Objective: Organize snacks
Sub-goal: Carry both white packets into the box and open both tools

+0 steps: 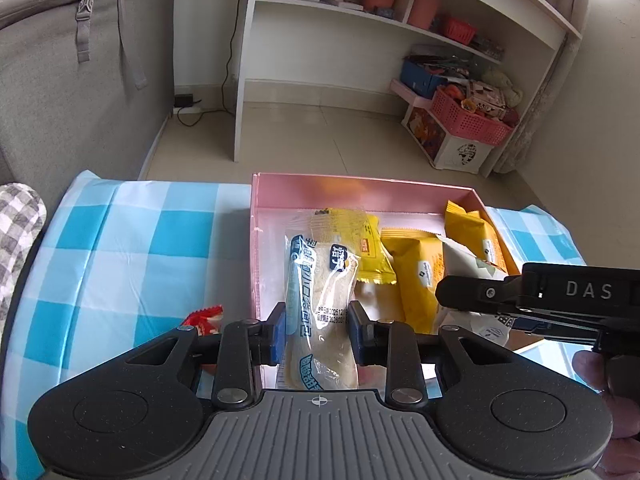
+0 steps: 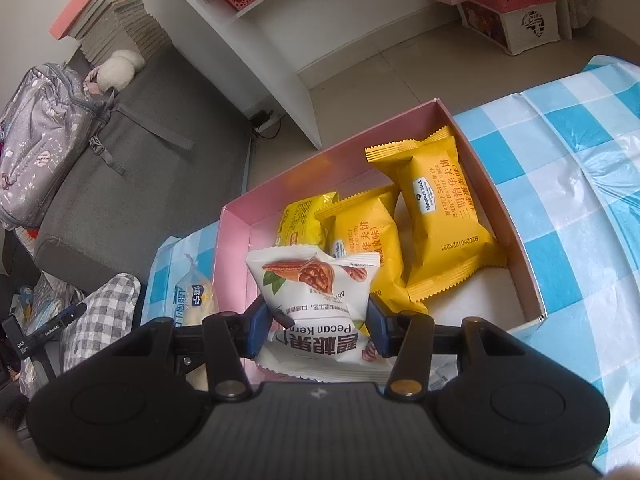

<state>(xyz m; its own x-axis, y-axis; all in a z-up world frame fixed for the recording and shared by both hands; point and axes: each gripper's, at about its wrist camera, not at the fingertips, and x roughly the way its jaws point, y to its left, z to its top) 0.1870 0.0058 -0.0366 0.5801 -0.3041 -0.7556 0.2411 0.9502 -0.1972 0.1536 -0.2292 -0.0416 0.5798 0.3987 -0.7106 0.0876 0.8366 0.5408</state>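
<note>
A checked cloth (image 1: 120,240) is spread over the table; a backpack (image 2: 40,136) is laid on a grey sofa (image 2: 132,184); books (image 2: 108,20) are stacked behind; baskets (image 1: 468,116) are kept by white shelves (image 1: 400,20).

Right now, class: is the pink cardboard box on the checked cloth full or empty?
Partly full: the pink cardboard box holds three yellow snack packets, with bare white floor showing.

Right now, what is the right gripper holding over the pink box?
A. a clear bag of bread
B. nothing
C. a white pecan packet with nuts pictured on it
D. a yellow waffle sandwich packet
C: in the right wrist view, the right gripper has its blue pads pressed on the sides of the white pecan packet, above the pink box. The clear bread bag is in the left gripper.
</note>
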